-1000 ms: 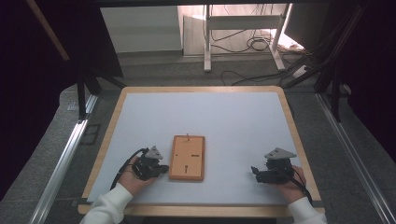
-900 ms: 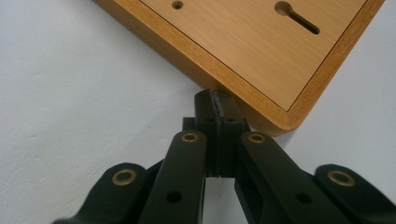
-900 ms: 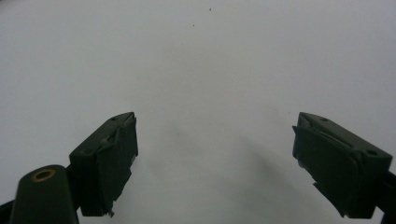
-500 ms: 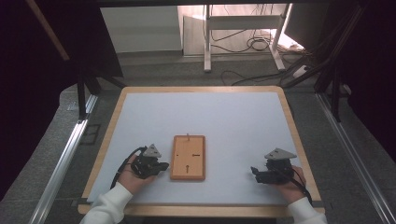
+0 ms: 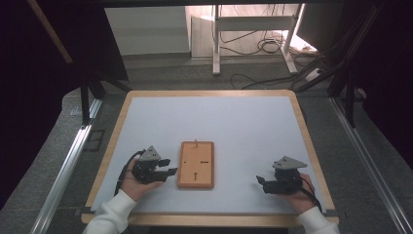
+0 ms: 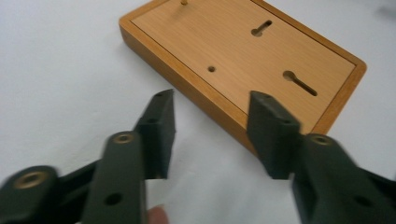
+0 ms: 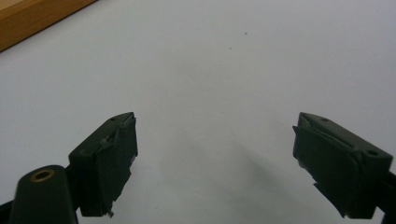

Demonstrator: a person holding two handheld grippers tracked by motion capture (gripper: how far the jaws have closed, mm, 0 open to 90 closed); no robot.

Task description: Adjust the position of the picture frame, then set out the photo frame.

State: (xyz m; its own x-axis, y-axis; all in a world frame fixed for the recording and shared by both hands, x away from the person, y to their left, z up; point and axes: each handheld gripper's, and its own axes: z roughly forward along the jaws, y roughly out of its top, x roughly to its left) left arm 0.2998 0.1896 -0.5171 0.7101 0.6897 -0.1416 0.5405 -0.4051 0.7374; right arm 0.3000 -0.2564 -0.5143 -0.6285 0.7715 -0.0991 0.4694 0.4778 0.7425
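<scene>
A flat wooden board (image 5: 196, 164) with two keyhole slots and a small peg (image 5: 196, 142) at its far end lies on the white table near the front middle. My left gripper (image 5: 170, 166) rests just left of it, pointing at its long side. Its jaws have just been opening and stand apart with nothing between them. In the left gripper view the board (image 6: 243, 56) lies just beyond the left gripper (image 6: 211, 100). My right gripper (image 5: 261, 184) sits at the front right, well clear of the board. There the right gripper (image 7: 215, 119) is open wide over bare table.
The white table top has a wooden rim (image 5: 209, 92). Metal rails run along the left (image 5: 63, 170) and right (image 5: 370, 165) sides. A white stand with cables (image 5: 253, 44) is on the floor behind. A corner of the board (image 7: 37, 18) shows in the right gripper view.
The left gripper's jaws have spread apart from shut. Both hands and the board stay about where they were.
</scene>
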